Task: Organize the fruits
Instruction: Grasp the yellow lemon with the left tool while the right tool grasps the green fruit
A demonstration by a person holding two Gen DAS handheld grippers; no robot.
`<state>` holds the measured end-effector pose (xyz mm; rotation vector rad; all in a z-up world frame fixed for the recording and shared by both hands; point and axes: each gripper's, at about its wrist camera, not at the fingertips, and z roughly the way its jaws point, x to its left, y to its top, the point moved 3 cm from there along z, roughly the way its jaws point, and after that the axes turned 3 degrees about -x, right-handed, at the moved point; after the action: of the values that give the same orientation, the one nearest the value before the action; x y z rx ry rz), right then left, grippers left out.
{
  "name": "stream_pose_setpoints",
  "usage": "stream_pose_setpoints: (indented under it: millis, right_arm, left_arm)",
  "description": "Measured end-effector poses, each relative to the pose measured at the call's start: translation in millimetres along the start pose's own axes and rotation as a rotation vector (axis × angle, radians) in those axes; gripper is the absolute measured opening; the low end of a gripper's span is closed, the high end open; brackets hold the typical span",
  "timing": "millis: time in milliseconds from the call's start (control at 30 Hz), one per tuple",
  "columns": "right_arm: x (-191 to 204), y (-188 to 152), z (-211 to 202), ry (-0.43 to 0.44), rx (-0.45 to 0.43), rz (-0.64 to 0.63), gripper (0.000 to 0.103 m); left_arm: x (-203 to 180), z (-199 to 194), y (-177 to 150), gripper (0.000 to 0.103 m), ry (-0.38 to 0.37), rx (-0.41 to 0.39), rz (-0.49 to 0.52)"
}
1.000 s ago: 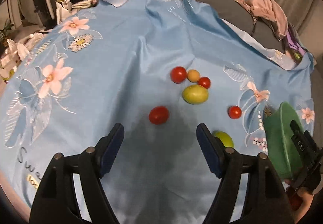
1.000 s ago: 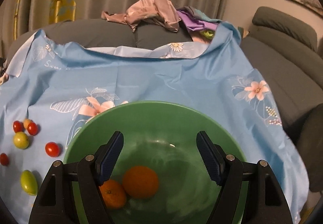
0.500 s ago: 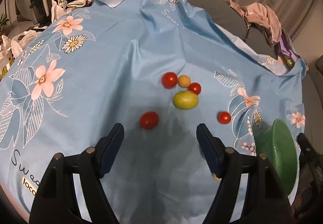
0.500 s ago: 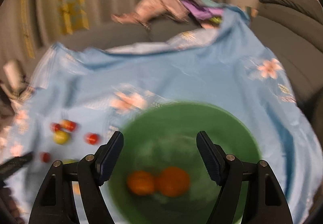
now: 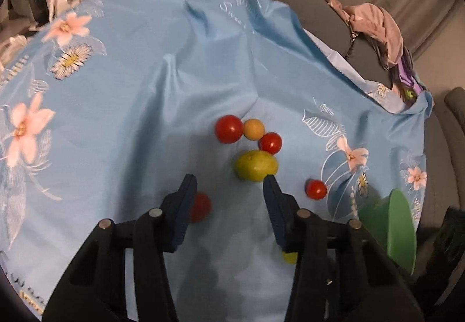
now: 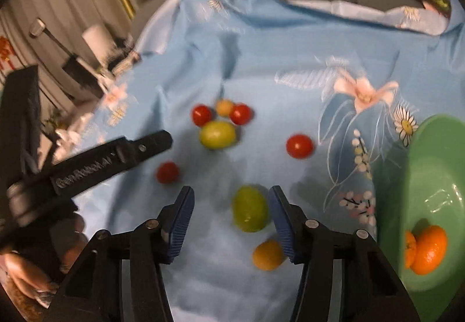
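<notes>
Entry: fruit sorting, pick-up step in hand. Landmark: the green plastic bowl (image 6: 430,185), standing on the light-blue flowered cloth (image 5: 145,118) and holding two oranges (image 6: 430,249). Right tool (image 6: 231,220): jaws closing, not yet pressing, with the oval green fruit (image 6: 250,213) between them, left of the bowl; a small yellow-orange fruit (image 6: 267,255) lay nearer the camera, half behind the right finger. Left tool (image 5: 229,205): jaws closing, nothing gripped, a red cherry tomato (image 5: 200,207) just inside its left finger, well left of the bowl. Farther from the bowl: a cluster of two red tomatoes (image 5: 228,129), a small orange one (image 5: 253,129) and a larger yellow-green fruit (image 5: 255,165); one lone red tomato (image 5: 316,189) nearer the bowl. Next move, judged: finish closing on the green fruit, lift, carry rightward to the bowl. Against a second earlier: the right tool had hung wide over the bowl and since swung left onto the loose fruit; both tools had narrowed.
</notes>
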<state>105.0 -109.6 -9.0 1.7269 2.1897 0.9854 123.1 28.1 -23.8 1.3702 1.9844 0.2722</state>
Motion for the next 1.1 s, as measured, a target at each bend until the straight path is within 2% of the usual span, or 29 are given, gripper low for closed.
stream_pose_setpoints:
  millis: [100, 267, 400, 567, 733, 800, 867, 1000, 1100]
  right_arm:
    - [-4, -2, 4, -0.004, 0.019, 0.000, 0.055]
    - [-9, -8, 11, -0.028, 0.056, -0.002, 0.055]
    - [-9, -11, 13, -0.037, 0.073, -0.010, 0.052]
    - [-8, -14, 20, -0.055, 0.099, -0.028, 0.045]
    - [-7, -18, 24, -0.078, 0.113, -0.043, 0.036]
    - [-6, -19, 24, -0.085, 0.109, -0.054, 0.035]
    - [-7, -18, 24, -0.082, 0.102, -0.052, 0.035]
    - [-11, -19, 20, -0.073, 0.101, -0.028, 0.035]
    - [-15, -18, 15, -0.061, 0.085, -0.006, 0.035]
  left_arm:
    - [-8, 16, 6, 0.046, -0.038, 0.044, 0.010]
    - [-23, 46, 2, 0.046, 0.017, 0.111, 0.064]
    - [-26, 57, 0, 0.047, 0.013, 0.130, 0.069]
    - [-30, 60, 2, 0.046, 0.055, 0.088, 0.112]
    - [-30, 60, 1, 0.046, 0.073, 0.080, 0.132]
    - [-31, 56, -2, 0.045, 0.117, 0.069, 0.153]
    - [-31, 46, -5, 0.045, 0.169, 0.036, 0.182]
    - [-30, 17, -9, 0.045, 0.143, -0.018, 0.176]
    - [-26, -9, -15, 0.046, 0.158, -0.076, 0.163]
